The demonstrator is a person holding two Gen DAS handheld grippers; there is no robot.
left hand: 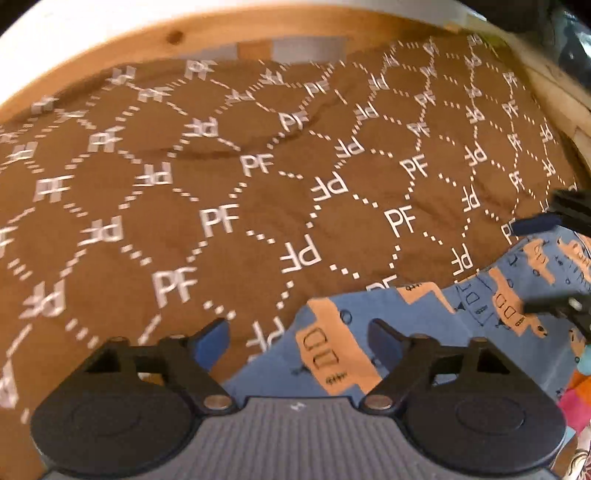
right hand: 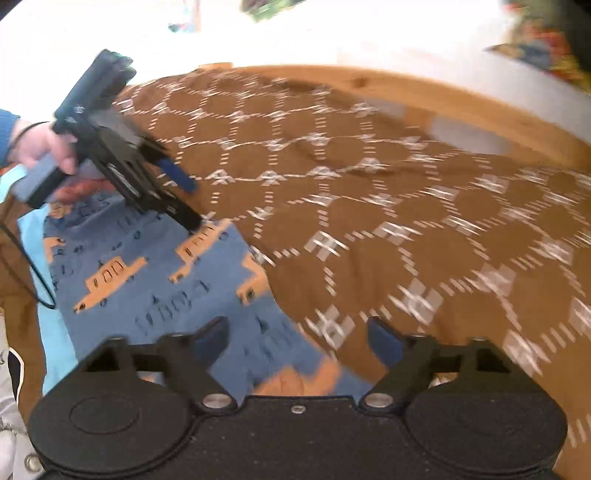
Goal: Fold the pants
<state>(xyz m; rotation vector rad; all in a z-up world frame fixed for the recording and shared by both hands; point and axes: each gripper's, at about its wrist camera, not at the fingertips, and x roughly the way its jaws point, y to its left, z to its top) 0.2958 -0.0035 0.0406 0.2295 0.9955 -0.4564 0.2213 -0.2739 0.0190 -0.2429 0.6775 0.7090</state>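
Observation:
Blue pants (left hand: 373, 332) printed with orange vehicles lie on a brown bedspread (left hand: 221, 184) with white PF marks. In the left wrist view they fill the lower right. My left gripper (left hand: 299, 341) is open and empty, just above the pants' near edge. The right gripper (left hand: 532, 266) shows at the right edge, open over the pants. In the right wrist view the pants (right hand: 155, 280) lie at lower left, with a light blue band along their left side. My right gripper (right hand: 297, 341) is open and empty over their edge. The left gripper (right hand: 192, 203) hangs open above their far corner.
A wooden bed frame (left hand: 221, 29) curves along the far edge of the bedspread, with a white wall behind. Colourful fabric (left hand: 576, 406) lies at the lower right. A hand (right hand: 40, 147) holds the left gripper, and a black cable (right hand: 29, 269) trails below it.

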